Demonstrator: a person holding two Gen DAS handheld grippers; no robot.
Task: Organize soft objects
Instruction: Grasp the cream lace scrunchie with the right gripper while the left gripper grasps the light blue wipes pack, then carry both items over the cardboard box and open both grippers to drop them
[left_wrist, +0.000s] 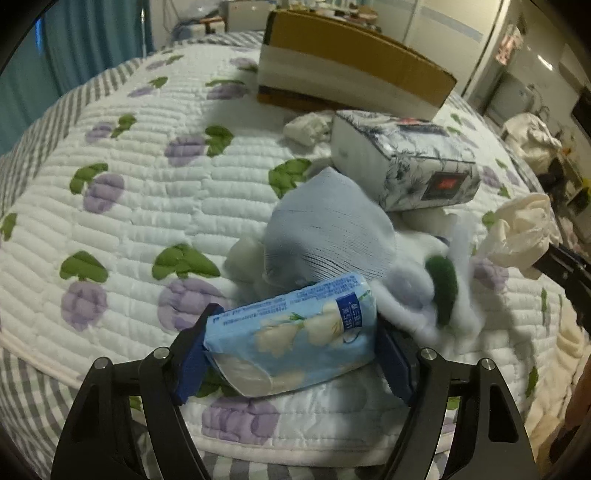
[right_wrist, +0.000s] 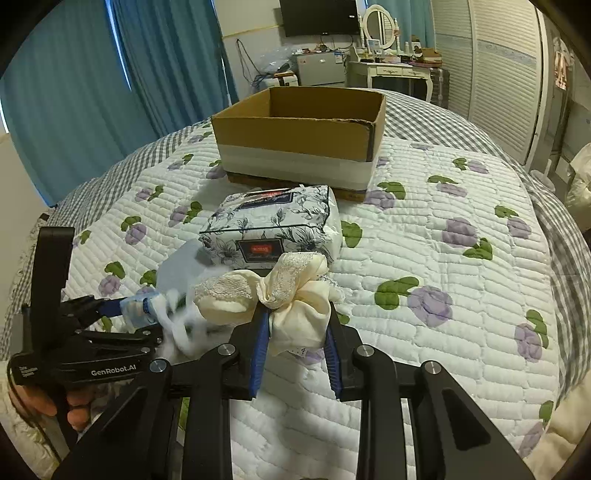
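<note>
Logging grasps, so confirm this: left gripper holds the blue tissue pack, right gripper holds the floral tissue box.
Not quite. The left gripper does hold the blue tissue pack, but the right gripper holds a cream lace cloth. The right wrist view shows the floral tissue box lying on the bed beyond it.

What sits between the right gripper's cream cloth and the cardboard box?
In the right wrist view, the floral-wrapped tissue pack lies on the quilt between the cream lace cloth and the cardboard box.

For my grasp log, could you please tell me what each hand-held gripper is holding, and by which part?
The left hand-held gripper clamps the blue tissue pack across its two ends. The right hand-held gripper pinches the cream lace cloth at its bunched middle.
</note>
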